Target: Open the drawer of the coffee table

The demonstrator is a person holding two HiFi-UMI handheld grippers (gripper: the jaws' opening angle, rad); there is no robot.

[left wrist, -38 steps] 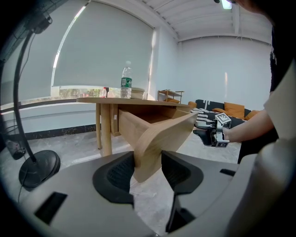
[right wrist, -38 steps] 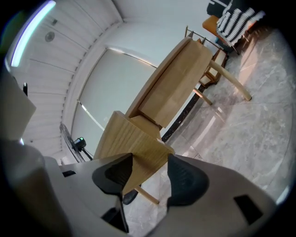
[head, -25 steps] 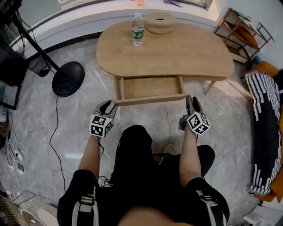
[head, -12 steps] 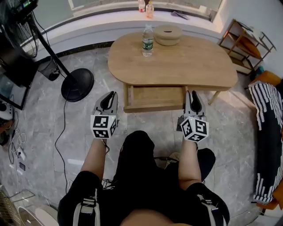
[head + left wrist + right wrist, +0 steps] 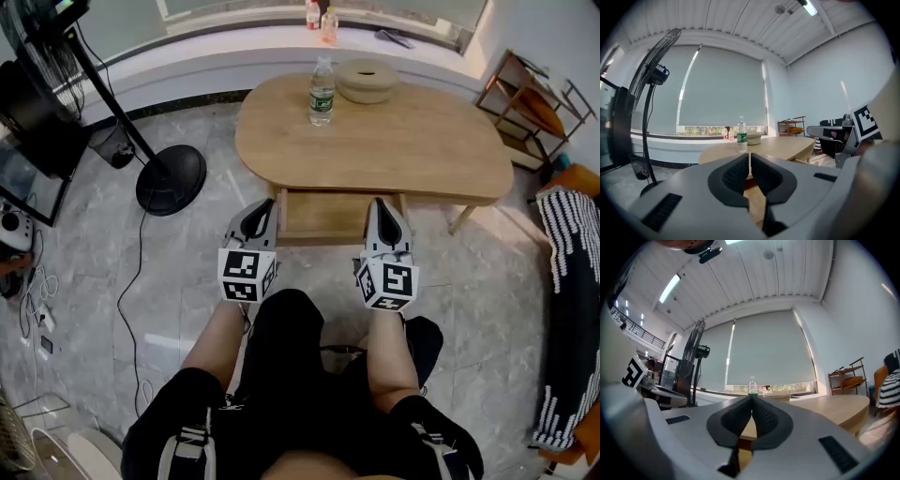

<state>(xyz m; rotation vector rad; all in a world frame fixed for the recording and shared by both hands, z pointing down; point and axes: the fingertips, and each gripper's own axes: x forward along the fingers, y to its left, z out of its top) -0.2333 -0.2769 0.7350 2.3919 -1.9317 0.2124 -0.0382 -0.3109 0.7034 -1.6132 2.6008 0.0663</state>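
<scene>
The wooden coffee table (image 5: 412, 141) stands ahead of me. Its drawer (image 5: 323, 214) is pulled out from under the near edge, with its inside showing. My left gripper (image 5: 263, 206) hovers at the drawer's left corner and my right gripper (image 5: 380, 203) at its right corner. Both are raised and point toward the table. Both sets of jaws have just been closing, nothing lies between them, and they now stand shut. In the left gripper view the pads of the left gripper (image 5: 749, 157) meet in front of the tabletop (image 5: 787, 146). The right gripper (image 5: 751, 401) likewise shows its pads touching.
A water bottle (image 5: 322, 90) and a round wooden box (image 5: 367, 80) stand on the table's far side. A standing fan's base (image 5: 171, 180) and cable lie on the floor to the left. A wooden rack (image 5: 525, 103) and striped cloth (image 5: 570, 281) are at the right.
Both grippers have lifted off the drawer front, come closer together and shut. The drawer stays pulled out.
</scene>
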